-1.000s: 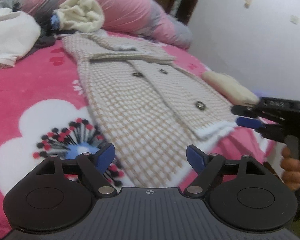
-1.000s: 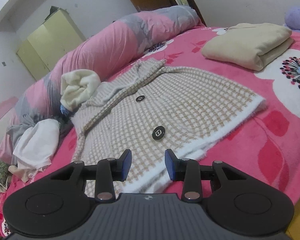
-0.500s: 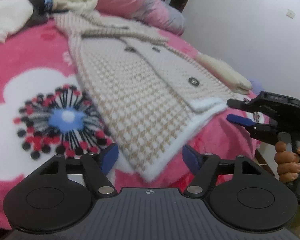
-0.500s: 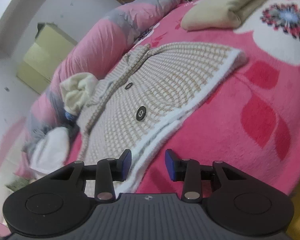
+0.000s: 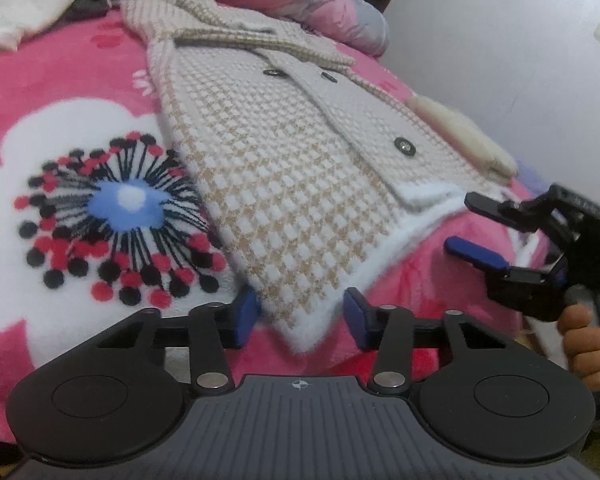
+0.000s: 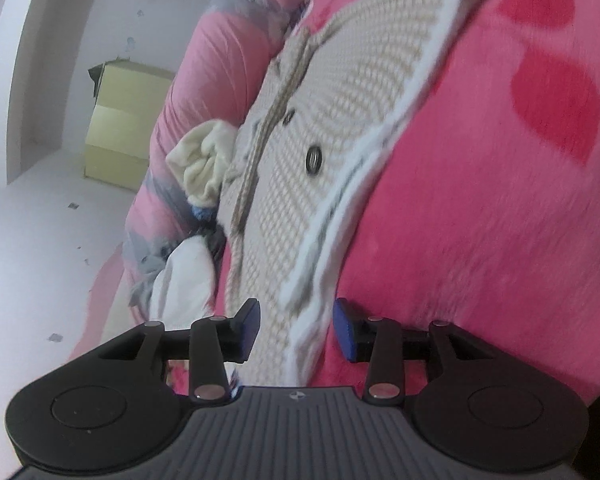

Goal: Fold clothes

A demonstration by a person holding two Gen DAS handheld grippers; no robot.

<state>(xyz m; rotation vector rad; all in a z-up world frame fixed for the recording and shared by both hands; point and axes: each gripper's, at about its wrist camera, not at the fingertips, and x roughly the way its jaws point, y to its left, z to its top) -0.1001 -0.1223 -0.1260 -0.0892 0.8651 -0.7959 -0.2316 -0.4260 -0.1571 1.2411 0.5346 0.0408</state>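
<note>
In the left wrist view a big white flower print (image 5: 80,208) fills the pink bed cover (image 5: 52,68) at nine o'clock; the checked cardigan (image 5: 284,184) lies flat on the bed from twelve o'clock down to six, dark buttons (image 5: 405,146) along its front; its white-edged bottom corner sits between the left gripper (image 5: 298,316) fingers, which have just been closing but do not yet press the knit; at three o'clock the right gripper (image 5: 466,226), held by a hand (image 5: 588,344), hangs just beside the hem's other corner. In the right wrist view the cardigan's white hem runs between the right gripper (image 6: 296,328) fingers, released, with gaps either side; a rolled pink-grey quilt (image 6: 220,40) lies at eleven o'clock.
</note>
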